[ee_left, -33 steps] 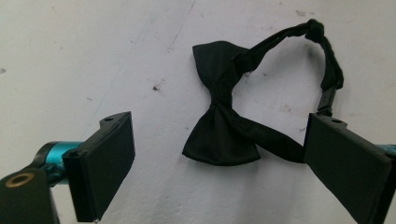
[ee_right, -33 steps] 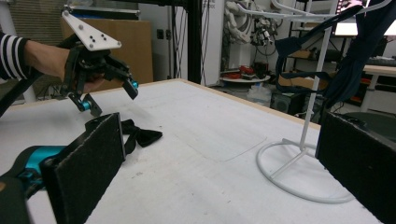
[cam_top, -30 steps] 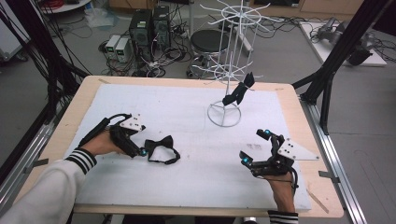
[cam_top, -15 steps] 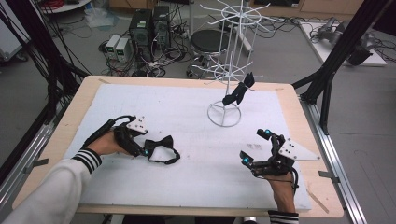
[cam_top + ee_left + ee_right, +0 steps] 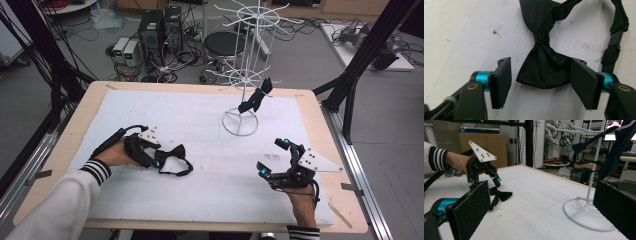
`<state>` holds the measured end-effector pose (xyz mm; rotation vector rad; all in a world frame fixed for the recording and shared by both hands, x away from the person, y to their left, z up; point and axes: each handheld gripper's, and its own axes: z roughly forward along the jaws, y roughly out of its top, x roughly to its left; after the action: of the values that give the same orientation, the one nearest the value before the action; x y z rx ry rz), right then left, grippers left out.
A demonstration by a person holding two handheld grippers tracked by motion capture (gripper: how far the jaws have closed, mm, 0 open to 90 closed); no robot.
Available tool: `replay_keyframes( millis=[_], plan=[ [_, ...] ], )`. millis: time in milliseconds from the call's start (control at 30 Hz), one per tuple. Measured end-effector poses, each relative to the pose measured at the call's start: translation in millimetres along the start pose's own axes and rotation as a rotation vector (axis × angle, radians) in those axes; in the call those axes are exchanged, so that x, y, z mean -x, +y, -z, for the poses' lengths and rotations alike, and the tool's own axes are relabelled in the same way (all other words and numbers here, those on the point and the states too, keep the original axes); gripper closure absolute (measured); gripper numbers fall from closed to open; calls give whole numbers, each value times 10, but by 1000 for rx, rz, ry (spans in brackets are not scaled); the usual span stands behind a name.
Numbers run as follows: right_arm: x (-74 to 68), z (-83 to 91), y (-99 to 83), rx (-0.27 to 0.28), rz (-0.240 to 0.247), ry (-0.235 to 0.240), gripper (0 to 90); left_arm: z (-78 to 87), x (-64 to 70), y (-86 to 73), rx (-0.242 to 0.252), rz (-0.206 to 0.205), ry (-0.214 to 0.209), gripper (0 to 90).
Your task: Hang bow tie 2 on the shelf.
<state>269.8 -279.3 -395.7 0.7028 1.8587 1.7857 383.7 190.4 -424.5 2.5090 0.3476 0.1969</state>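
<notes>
Bow tie, black satin with adjustable strap: lies flat on the white mat, left of centre, strap looped to its right in the high view. One wing sits between the spread jaws of the left gripper; the right jaw touches the fabric edge, the left jaw stands just apart from it. Tongs released, nothing clamped.

Left gripper, also seen in the high view: held low over the mat by a hand in a white sleeve with striped cuff.

Right gripper: rests near the mat's right front, well apart from the tie, jaws wide open and holding nothing.

Second bow tie, dark: hangs from a prong of the white wire rack, which stands on a ring base at the mat's far right-centre.

Surface: white mat, scuffed and speckled with small marks, laid on a light wooden table with aluminium rails along both sides.

Room: grey floor; computer towers and tangled cables behind the table; a round black stool; black frame struts left and right.
</notes>
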Motion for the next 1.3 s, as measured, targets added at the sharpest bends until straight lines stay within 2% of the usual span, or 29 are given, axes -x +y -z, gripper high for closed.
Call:
replay_keyframes(
  millis=[133, 433, 500, 533, 600, 667, 700, 1067, 1200, 1300],
  plan=[
    [2, -7, -3, -3, 5, 2, 7, -5, -2, 4, -18, -8, 4, 395],
    [2, -2, -5, -1, 1, 0, 6, 11, -5, 1, -15, 2, -41, 527],
    [3, 0, -6, -2, 0, 1, 6, 15, -8, 0, -17, -7, -46, 584],
    [2, 1, -5, -1, -2, 1, 6, 13, -4, 1, -13, 8, -55, 611],
    [0, -1, -6, 1, -2, 3, 6, 25, 4, 6, -11, 17, -40, 707],
    [1, -6, -6, 3, 3, 4, 6, 36, -6, 8, -6, 34, -48, 792],
    [-5, -3, -7, -6, -4, 7, 6, 40, -8, 10, -13, 25, -47, 803],
    [2, -11, -14, -5, 3, 5, 6, 39, 7, 17, -11, 37, -47, 821],
    [-7, -14, -16, -9, -5, 7, 6, 45, 8, 21, -19, 18, -32, 823],
    [-8, -23, -19, -15, -3, 11, 6, 51, 9, 18, -10, 20, -29, 824]
  ],
)
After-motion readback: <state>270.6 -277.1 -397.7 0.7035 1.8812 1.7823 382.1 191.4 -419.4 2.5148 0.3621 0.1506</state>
